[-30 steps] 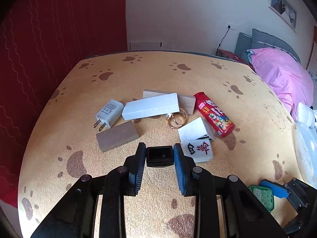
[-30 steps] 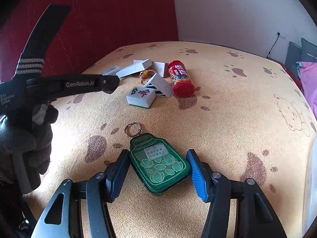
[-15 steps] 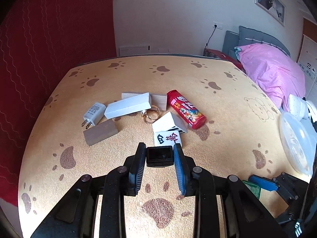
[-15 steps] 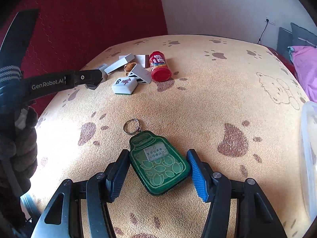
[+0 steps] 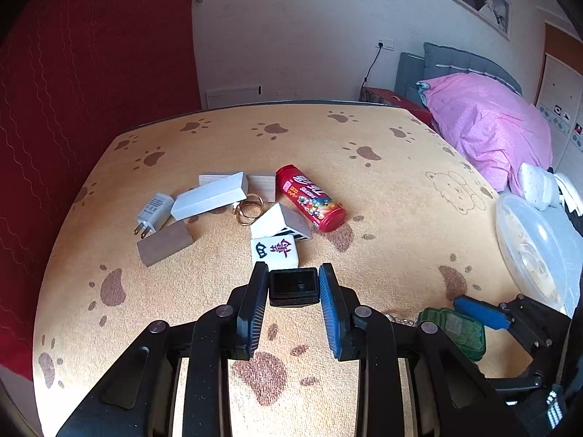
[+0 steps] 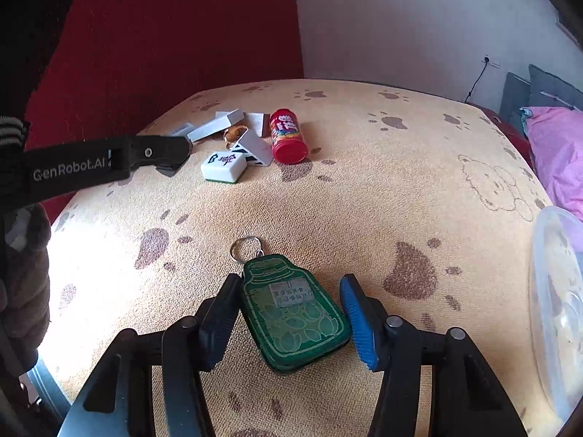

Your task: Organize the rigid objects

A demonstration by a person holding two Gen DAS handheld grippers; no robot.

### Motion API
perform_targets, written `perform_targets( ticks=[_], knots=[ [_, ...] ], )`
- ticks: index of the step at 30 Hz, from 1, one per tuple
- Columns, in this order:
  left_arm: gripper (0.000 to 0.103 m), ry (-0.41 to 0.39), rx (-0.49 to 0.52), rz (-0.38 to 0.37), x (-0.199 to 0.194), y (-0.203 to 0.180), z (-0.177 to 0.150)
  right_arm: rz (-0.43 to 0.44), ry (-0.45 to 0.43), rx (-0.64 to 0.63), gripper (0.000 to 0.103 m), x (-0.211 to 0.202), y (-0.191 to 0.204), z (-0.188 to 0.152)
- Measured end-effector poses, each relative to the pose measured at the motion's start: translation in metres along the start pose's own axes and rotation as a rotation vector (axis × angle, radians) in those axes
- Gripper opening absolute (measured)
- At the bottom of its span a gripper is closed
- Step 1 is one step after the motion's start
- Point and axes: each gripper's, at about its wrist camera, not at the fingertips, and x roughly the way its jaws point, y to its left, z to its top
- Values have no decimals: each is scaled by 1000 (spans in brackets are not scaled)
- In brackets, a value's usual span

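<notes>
Clutter sits toward eleven o'clock on the paw-print worktop (image 5: 382,138), seen from the left wrist camera: a white charger plug (image 5: 155,212) at the far left, a grey block (image 5: 165,243) just below it, a long white block (image 5: 211,197) leaning over a wooden block (image 5: 260,185), gold rings (image 5: 249,211) beside those, a white wedge block (image 5: 280,221), a mahjong tile (image 5: 275,251) touching the wedge's near side, and a red candy tube (image 5: 309,198) lying on its side at about one o'clock of the tile. The left claw (image 5: 293,287) is narrow and clamped on a small black box (image 5: 293,286), both pads pressed against its sides, just short of the tile at six o'clock of it. Farther right, at about four o'clock from that claw, the green bottle-shaped tin (image 5: 455,329) lies flat on the worktop between the fingers of the right claw (image 5: 452,318). From the right wrist camera the right claw (image 6: 289,322) stands partly wide and its jaws are closing, with the green bottle-shaped tin (image 6: 293,309) between them; the black pad touches the tin's left side, while the blue pad stands just beside its right edge. A key ring (image 6: 246,247) points from the tin's neck toward twelve o'clock. A clear plastic container (image 6: 557,291) sits at three o'clock by the worktop's edge.
</notes>
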Motion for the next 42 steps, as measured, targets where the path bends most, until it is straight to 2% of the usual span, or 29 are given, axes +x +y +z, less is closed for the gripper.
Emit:
perform_targets(
  ticks=[9,25,30,35,42],
  knots=[
    [29,-12,98,-66,-3,-50,10,-98,-125,138,58,-49,-57,7],
    [29,50,252,-210,14,-147,8,-374,-164,373,58,-105,-180,-35],
    [29,62,295,-257,15,-177,6,-415,-163,420,59,-109,-201,-49],
    [29,88,331,-307,23,-203,3,-442,-173,429,66,-112,-208,-57],
    [29,120,347,-383,36,-231,2,-469,-189,474,69,-115,-220,-66]
  ],
)
